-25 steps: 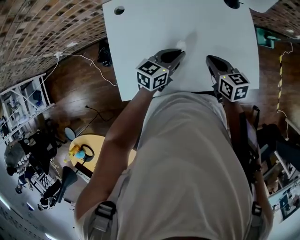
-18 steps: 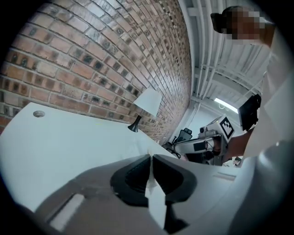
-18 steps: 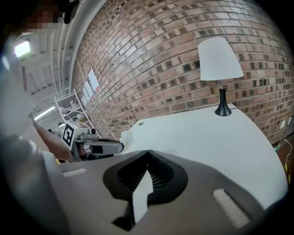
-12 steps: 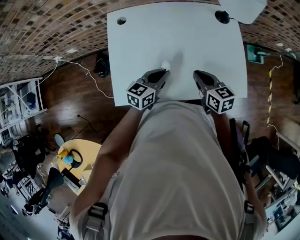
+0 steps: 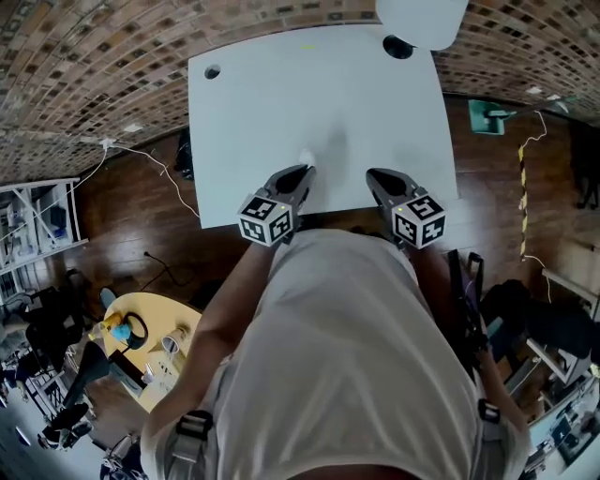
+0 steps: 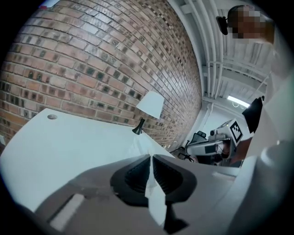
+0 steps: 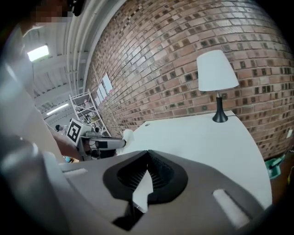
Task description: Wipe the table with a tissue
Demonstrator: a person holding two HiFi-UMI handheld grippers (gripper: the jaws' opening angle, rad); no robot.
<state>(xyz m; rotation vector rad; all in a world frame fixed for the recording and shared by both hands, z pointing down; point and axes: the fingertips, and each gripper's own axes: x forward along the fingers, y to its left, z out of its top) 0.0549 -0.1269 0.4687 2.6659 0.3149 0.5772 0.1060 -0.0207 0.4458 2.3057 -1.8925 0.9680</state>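
- A person stands at a white table (image 5: pixel 272 103) with a hand-held gripper in each hand. Both are poised over the near edge, at 6 o'clock of the tabletop, and a white-shaded table lamp (image 5: pixel 422 19) stands at the far corner, around 1 o'clock.
- The left gripper (image 5: pixel 302 171) has its jaws clamped on a white tissue (image 5: pixel 305 156). A thin fold is caught between the ribbed pads, and a crumpled tuft pokes past the tips toward 12 o'clock.
- The right gripper (image 5: pixel 372 175), just beside it at 3 o'clock, has its jaws pressed together at the tips, with no tissue showing beyond them.
- No view settles whether the tuft touches the tabletop.
- The tissue looks feather-light, soft and easily torn, and it will likely crumple and drag rather than push. A firm pinch near its bunched middle, with a loose wad left ahead of the jaws, seems the best hold for wiping.
- Bare tabletop stretches ahead of both grippers toward the brick wall (image 6: pixel 92 55).
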